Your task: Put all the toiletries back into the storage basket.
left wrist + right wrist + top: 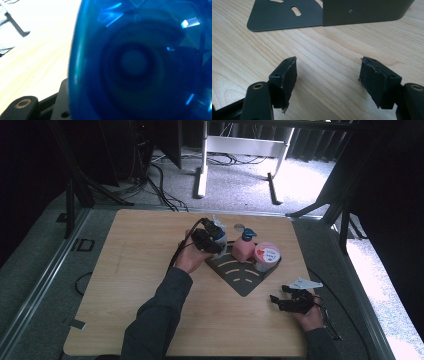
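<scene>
We see the left hand (187, 257) reaching forward from the sleeve to the centre of the table (125, 285), its gripper (212, 239) at the rack's (240, 277) ten o'clock corner. A blue bottle (140, 62) sits between its jaws, so close in the left gripper view that it blurs; it looks pinched, though we cannot see the pads meet it. In the high view only a bit of blue shows at the gripper's tip, beside the pink bottle (243, 247).

The right hand (310, 317) rests low at the table's four o'clock edge, well apart from the rack. Its gripper (282, 301) points toward nine o'clock. In the right gripper view the two jaws stand spread with bare wood between the pads (375, 80) and nothing held; the dark rack lies ahead at twelve o'clock.

We count two hands, two grippers and one dark slotted rack. On or at the rack are three containers: one blue bottle, one pink pump bottle with a blue top, and one tub (266, 255) with a pink-and-white lid at the rack's two o'clock side, just beside the pink bottle. The lid carries printing, too small for us to read.
</scene>
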Demonstrator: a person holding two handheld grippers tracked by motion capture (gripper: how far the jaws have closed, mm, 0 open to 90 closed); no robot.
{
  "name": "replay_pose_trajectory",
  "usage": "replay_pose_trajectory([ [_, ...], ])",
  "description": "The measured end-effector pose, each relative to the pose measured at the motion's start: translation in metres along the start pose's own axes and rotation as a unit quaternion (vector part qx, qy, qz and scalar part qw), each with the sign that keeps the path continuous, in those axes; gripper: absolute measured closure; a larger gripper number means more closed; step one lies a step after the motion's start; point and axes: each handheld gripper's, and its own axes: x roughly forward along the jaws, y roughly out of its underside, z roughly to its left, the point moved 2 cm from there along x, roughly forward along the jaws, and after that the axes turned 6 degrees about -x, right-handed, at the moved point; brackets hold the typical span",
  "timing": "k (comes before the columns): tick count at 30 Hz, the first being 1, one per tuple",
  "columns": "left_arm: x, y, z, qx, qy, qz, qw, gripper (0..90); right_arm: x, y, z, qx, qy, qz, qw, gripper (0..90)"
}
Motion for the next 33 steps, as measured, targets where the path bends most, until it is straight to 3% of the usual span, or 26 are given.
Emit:
replay_pose_trajectory([
  [33, 0.033, -0.008, -0.001, 0.001, -0.014, -0.007, 0.9999, 54.9, 0.0, 0.0, 0.0, 0.001, -0.001, 0.0, 1.0, 29.7],
])
